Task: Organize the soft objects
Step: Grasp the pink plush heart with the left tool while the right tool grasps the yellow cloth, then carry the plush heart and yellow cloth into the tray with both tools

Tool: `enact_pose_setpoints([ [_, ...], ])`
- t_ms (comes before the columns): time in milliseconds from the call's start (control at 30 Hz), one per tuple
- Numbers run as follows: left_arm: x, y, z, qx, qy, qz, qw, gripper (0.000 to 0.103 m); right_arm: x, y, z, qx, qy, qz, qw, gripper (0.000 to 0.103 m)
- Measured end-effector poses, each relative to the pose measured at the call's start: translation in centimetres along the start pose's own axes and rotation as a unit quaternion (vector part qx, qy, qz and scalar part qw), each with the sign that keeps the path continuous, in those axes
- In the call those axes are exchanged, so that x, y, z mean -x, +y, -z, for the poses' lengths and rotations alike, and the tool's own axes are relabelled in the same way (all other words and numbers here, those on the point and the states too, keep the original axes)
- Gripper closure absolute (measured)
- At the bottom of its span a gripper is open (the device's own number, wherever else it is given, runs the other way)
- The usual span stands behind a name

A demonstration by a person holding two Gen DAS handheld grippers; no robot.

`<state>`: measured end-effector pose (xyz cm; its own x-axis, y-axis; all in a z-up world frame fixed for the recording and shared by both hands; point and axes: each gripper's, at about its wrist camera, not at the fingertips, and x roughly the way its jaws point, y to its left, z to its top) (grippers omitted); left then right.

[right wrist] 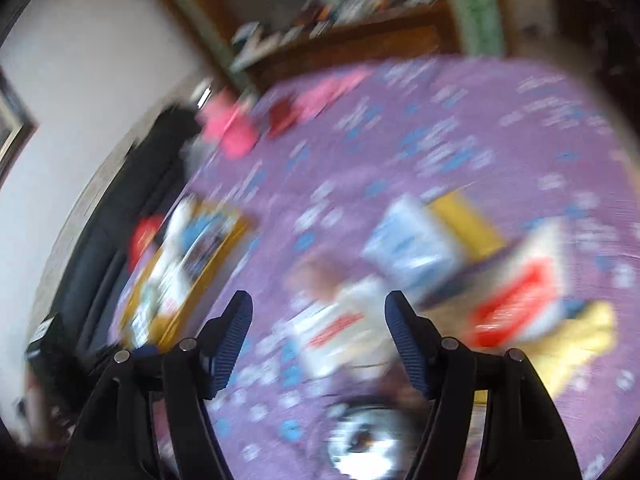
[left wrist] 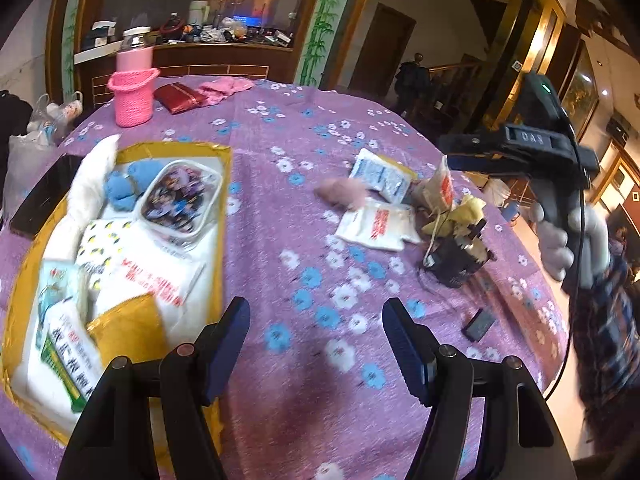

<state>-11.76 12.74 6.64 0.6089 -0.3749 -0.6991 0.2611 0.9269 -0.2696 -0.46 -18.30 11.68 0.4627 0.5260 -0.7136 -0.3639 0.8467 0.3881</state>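
Purple floral tablecloth covers the whole round table, with a cluttered wooden counter and dark doorways behind it. From the left wrist view, the left gripper hangs over bare cloth with its jaws spread wide, nothing between them. Just left of it sits a gold-rimmed tray already stuffed with soft stuff: a white furry piece, a blue plush, a clear pouch with cartoon art and several white packets. Across the table, well apart from the tray, there's a loose pile: a pink fluffy ball, a blue-and-white packet, a white packet with red print and a yellow cloth draped on a dark cup. A small dark block lies near the table edge. The right gripper's body hovers above that pile, held in a gloved hand. At the far side stand a pink knitted basket and a red wallet.

Right wrist view is badly smeared (lots of motion blur). The right gripper has its jaws apart and empty, above the same pile; a white packet shows between the fingers but below them. The tray is off to the left.
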Motion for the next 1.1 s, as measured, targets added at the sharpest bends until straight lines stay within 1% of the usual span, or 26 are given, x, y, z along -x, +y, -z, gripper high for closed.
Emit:
enact_pose_setpoints([
  [33,-0.1,-0.3,-0.3,-0.001,0.001,0.003,1.0,0.031,1.3,-1.3,0.4,-0.019,-0.033,0.009,0.999,0.03],
  [67,-0.3,-0.6,-0.8,-0.002,0.002,0.005,1.0,0.031,2.3,-2.5,0.6,-0.037,-0.058,0.015,0.998,0.025],
  [100,-0.6,-1.0,-1.3,-0.005,0.001,0.004,1.0,0.031,3.3,-4.0,1.3,-0.059,-0.093,0.028,0.994,0.024],
  [133,-1.0,-1.6,-2.0,-0.011,0.0,-0.002,0.9999,0.031,3.9,-5.1,1.7,-0.071,-0.114,0.038,0.99,0.024],
  [200,-2.1,-2.7,-3.4,-0.022,-0.004,-0.011,0.9997,0.031,4.5,-7.8,2.5,-0.097,-0.142,0.057,0.983,0.024],
  [267,-4.1,-3.7,-4.7,-0.035,-0.004,-0.019,0.9992,0.031,4.4,-9.7,3.1,-0.12,-0.154,0.059,0.979,0.024],
  [400,-9.2,-5.2,-6.4,-0.07,0.017,-0.056,0.9958,0.031,3.9,-13.2,4.6,-0.158,-0.161,0.047,0.973,0.024],
  [467,-11.7,-5.4,-7.1,-0.083,0.027,-0.078,0.9931,0.031,3.8,-14.5,4.6,-0.181,-0.157,0.034,0.97,0.024],
  [500,-12.8,-5.4,-7.4,-0.082,0.031,-0.081,0.9928,0.031,3.9,-14.8,4.8,-0.187,-0.157,0.032,0.969,0.024],
  [533,-14.0,-5.2,-7.8,-0.076,0.036,-0.077,0.9935,0.031,4.0,-15.1,4.8,-0.193,-0.158,0.034,0.968,0.024],
  [600,-15.5,-5.0,-8.3,-0.067,0.042,-0.066,0.9947,0.065,4.1,-15.6,5.0,-0.201,-0.163,0.037,0.965,0.024],
  [667,-16.8,-5.1,-8.2,-0.069,0.057,-0.051,0.9947,0.066,4.1,-15.5,5.1,-0.204,-0.168,0.045,0.963,0.024],
  [700,-17.1,-5.1,-8.1,-0.066,0.061,-0.047,0.9948,0.066,4.1,-15.5,5.2,-0.203,-0.169,0.048,0.963,0.024],
  [800,-15.6,-4.9,-8.0,-0.055,0.044,-0.032,0.997,0.066,4.1,-15.4,5.3,-0.2,-0.17,0.05,0.964,0.024],
  [900,-12.7,-4.5,-8.0,-0.04,0.017,-0.014,0.999,0.066,3.8,-15.1,5.2,-0.196,-0.163,0.058,0.965,0.024],
  [967,-10.3,-4.3,-7.7,-0.037,-0.005,-0.012,0.9992,0.066,3.7,-15.1,5.2,-0.197,-0.16,0.063,0.965,0.024],
  [1100,-7.6,-3.8,-7.3,-0.021,-0.021,0.01,0.9995,0.066,3.4,-15.1,5.3,-0.196,-0.157,0.074,0.965,0.024],
])
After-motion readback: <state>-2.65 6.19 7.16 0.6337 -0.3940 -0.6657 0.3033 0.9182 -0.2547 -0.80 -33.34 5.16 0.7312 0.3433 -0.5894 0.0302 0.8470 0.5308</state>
